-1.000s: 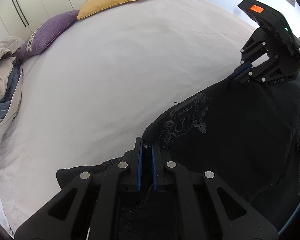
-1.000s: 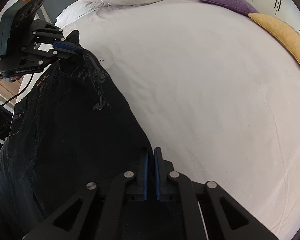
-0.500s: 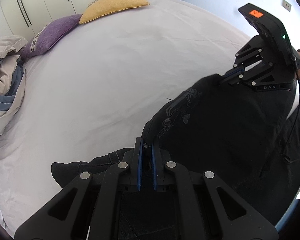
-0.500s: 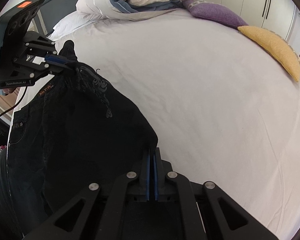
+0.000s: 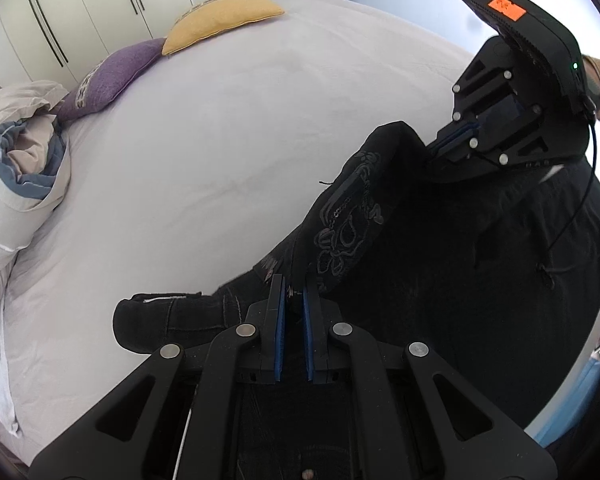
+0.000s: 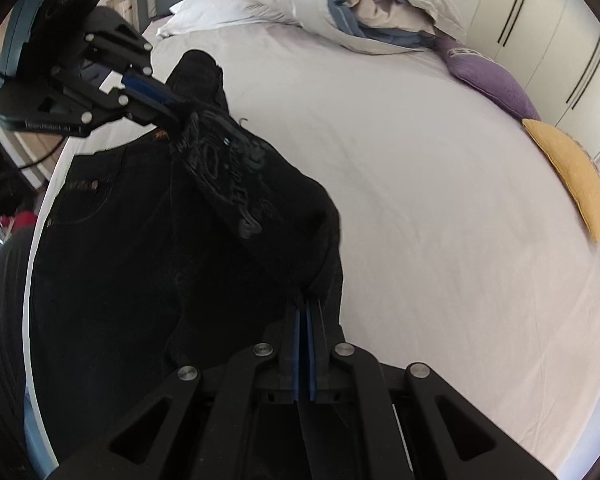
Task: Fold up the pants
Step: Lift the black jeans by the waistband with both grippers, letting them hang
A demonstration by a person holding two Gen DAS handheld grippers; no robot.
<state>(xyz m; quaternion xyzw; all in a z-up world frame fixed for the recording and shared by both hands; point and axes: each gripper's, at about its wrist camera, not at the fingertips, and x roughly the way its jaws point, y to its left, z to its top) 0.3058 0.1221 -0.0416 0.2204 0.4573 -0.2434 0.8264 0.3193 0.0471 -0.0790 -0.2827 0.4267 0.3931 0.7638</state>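
Black pants (image 5: 440, 264) with a grey embroidered pattern (image 5: 346, 232) lie at the near edge of the white bed (image 5: 220, 152). My left gripper (image 5: 293, 286) is shut on a pinch of the dark fabric, and one leg end (image 5: 156, 316) lies on the sheet to its left. My right gripper (image 5: 436, 152), held by a hand at the upper right, is shut on another part of the same raised edge. In the right wrist view my right gripper (image 6: 306, 300) pinches the pants (image 6: 160, 248), and the left gripper (image 6: 172, 110) holds the cloth at the upper left, lifted off the sheet.
A yellow cushion (image 5: 220, 20) and a purple cushion (image 5: 108, 76) lie at the far side of the bed. A bundled white and blue duvet (image 5: 20, 160) sits at the head end. White wardrobe doors (image 5: 80, 8) stand behind. The person's dark clothing (image 6: 0, 320) is beside the bed's edge.
Both grippers have risen and moved further over the bed, lifting the pants' held edge off the sheet. The right gripper has rolled. Both grips have stayed shut.
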